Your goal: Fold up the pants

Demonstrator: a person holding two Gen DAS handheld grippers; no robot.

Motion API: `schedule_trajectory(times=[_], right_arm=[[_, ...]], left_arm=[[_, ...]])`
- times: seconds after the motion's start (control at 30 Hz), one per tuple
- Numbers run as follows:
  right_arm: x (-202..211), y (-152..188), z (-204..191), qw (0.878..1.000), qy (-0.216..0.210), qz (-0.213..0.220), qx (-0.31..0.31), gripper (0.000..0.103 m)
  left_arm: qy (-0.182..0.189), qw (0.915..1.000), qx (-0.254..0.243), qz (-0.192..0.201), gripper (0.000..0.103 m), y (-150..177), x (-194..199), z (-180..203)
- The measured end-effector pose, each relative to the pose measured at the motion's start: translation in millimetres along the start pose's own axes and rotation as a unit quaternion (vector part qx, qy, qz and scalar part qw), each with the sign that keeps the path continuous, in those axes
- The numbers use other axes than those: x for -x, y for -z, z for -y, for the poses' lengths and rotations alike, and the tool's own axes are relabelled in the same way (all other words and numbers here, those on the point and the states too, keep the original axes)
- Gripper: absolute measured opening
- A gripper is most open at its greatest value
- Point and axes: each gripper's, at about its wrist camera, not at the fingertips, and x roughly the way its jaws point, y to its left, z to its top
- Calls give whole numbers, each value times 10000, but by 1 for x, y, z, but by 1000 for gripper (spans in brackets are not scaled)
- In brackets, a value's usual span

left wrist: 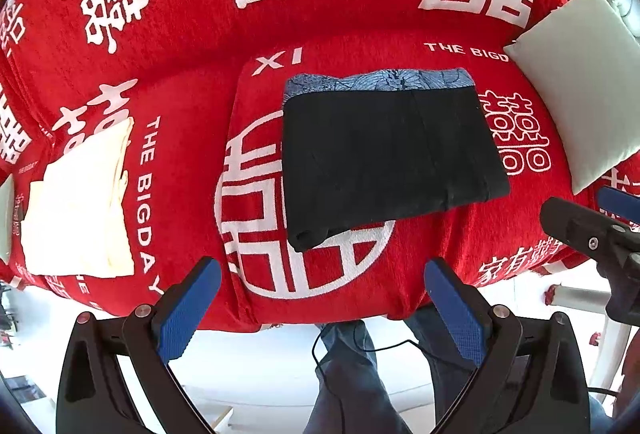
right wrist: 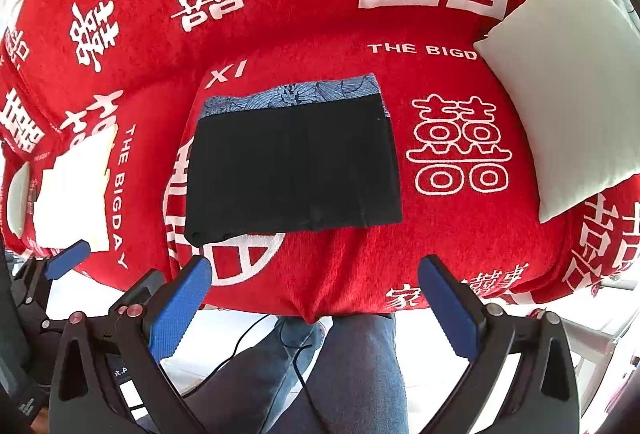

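All readable text stands on the red sofa cover (left wrist: 192, 82). "XI" in white sits at twelve o'clock of the folded black pants (left wrist: 384, 150). "THE BIGDAY" runs sideways at nine o'clock of them, beside the pale folded cloth (left wrist: 80, 202); "THE BIGD" (its end hidden) lies at one o'clock, cut off by the white cushion (left wrist: 576, 86). White double-happiness characters 囍 cover the backrest and seat, one outlined at three o'clock. A row of small Chinese characters along the front edge is too distorted to read.
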Motion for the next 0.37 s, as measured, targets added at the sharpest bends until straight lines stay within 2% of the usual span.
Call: schedule_trajectory(times=[0.37], right_arm=[[1,0,3,10000,0,10,-63,103]], left_arm=[[83,9999,-97,109,102,-1,5,6]])
